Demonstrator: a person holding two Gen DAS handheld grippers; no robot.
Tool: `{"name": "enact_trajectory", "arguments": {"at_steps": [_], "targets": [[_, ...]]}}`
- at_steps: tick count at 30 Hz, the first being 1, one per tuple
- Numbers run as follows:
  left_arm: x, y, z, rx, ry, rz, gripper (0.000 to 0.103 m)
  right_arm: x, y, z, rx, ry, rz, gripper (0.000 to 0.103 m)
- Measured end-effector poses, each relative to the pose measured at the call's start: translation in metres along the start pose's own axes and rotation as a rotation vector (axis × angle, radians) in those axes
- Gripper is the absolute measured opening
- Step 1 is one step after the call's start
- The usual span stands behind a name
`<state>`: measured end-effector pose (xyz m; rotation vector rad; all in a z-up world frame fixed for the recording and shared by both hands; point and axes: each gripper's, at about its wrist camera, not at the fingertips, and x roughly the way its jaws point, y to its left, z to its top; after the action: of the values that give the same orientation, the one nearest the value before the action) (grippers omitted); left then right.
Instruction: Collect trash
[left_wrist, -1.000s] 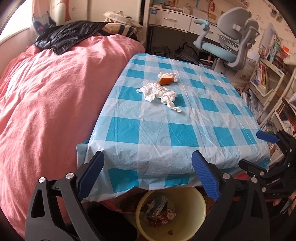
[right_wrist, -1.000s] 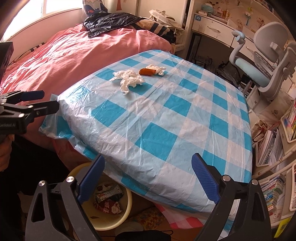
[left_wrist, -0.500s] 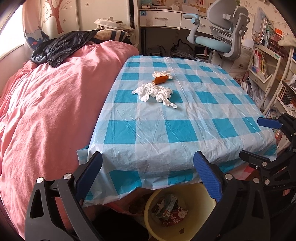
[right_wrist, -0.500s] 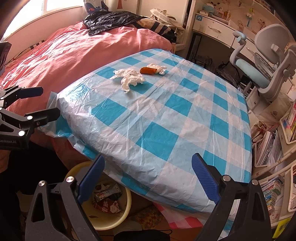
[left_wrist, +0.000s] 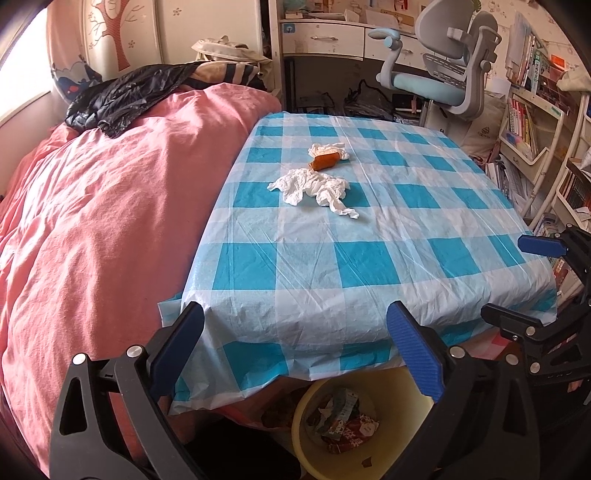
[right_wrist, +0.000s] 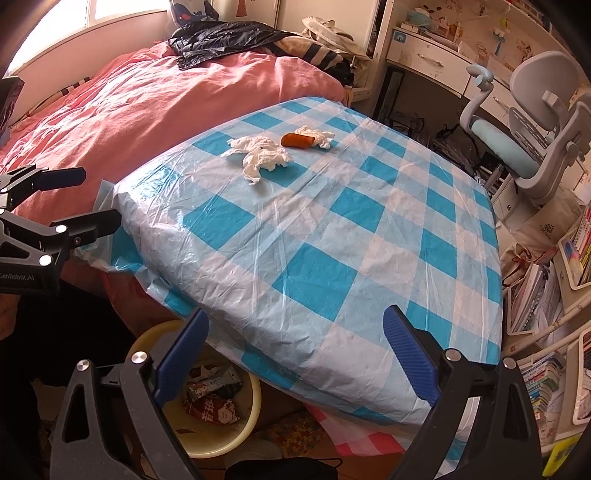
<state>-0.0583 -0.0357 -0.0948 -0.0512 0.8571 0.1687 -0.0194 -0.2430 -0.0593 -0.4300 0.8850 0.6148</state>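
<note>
Left gripper (left_wrist: 295, 347) lifted, tilted up over past second; crumpled tissue (left_wrist: 314, 186) at 12 o'clock. Both grippers spread, empty. Right gripper (right_wrist: 295, 350) waits; pickup pending.

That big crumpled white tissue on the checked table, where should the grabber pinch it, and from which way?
Pinch the crumpled tissue at its bunched, puffy middle, coming down from above with the open left gripper. It lies flat and spread on the tablecloth, so the thin twisted tail pointing toward the near edge would probably slip. The middle folds stand highest. Stay clear of the orange piece lying just behind it.
</note>
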Motion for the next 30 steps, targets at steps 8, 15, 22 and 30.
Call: {"name": "enact_trajectory", "arguments": {"at_steps": [8, 15, 22, 30], "targets": [[-0.0006, 0.003, 0.0007, -0.014, -0.004, 0.012, 0.095, 0.0005, 0.0019, 0.0002, -0.005, 0.0, 0.0, 0.092], [0.0, 0.003, 0.0006, -0.013, -0.001, 0.019, 0.095, 0.0001, 0.0033, 0.0008, -0.008, -0.002, 0.001, 0.092], [0.0, 0.0028, 0.0006, -0.015, -0.001, 0.018, 0.095, 0.0001, 0.0047, 0.0012, -0.012, -0.001, 0.001, 0.092], [0.0001, 0.0031, 0.0005, -0.016, -0.001, 0.019, 0.095, 0.0002, 0.0062, 0.0013, -0.016, 0.0, 0.001, 0.091]]}}
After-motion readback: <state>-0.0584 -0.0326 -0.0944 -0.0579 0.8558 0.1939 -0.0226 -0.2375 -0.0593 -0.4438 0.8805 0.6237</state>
